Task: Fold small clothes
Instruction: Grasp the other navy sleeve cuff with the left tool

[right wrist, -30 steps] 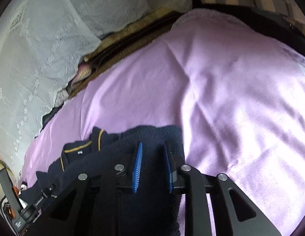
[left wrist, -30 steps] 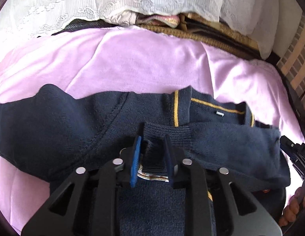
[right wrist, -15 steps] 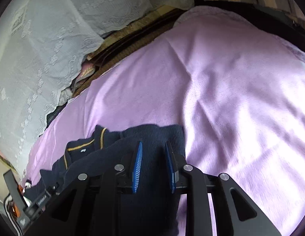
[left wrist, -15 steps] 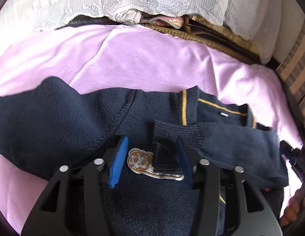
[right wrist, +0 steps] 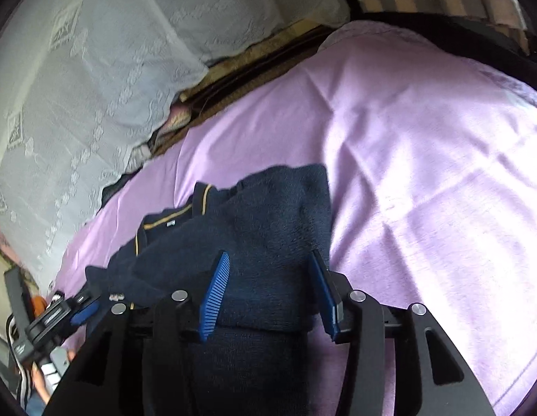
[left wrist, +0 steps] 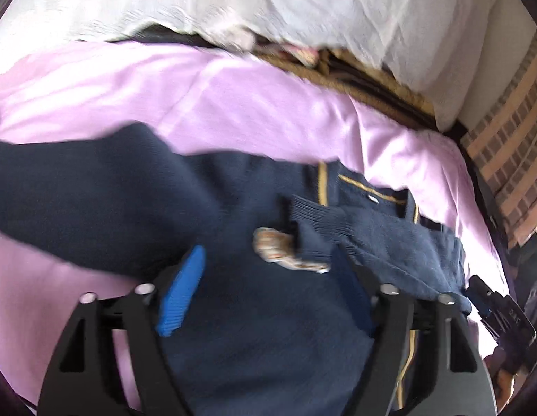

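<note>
A small navy knit sweater (left wrist: 136, 204) with yellow collar trim lies on the pink sheet (left wrist: 233, 104). One sleeve is folded across its chest, the ribbed cuff (left wrist: 313, 218) resting beside an embroidered badge (left wrist: 275, 246). My left gripper (left wrist: 265, 277) hovers over the chest, its jaws opening wide, and the cuff lies free ahead of them. In the right wrist view the sweater (right wrist: 268, 222) shows its folded side. My right gripper (right wrist: 271, 287) is over that fold, jaws opening, the blue pads (right wrist: 216, 291) apart and not pressing the knit.
White lace pillows (right wrist: 77, 86) and a brown woven mat edge (left wrist: 372, 83) line the far side of the bed. A checked cloth (left wrist: 511, 138) hangs at the right. The pink sheet (right wrist: 424, 173) stretches to the right of the sweater. A person's hand holds the other gripper (right wrist: 50, 322).
Both grippers let go of the sweater: the left released the sleeve cuff and the right released the folded side. Both jaws spread wide and pulled back slightly.
</note>
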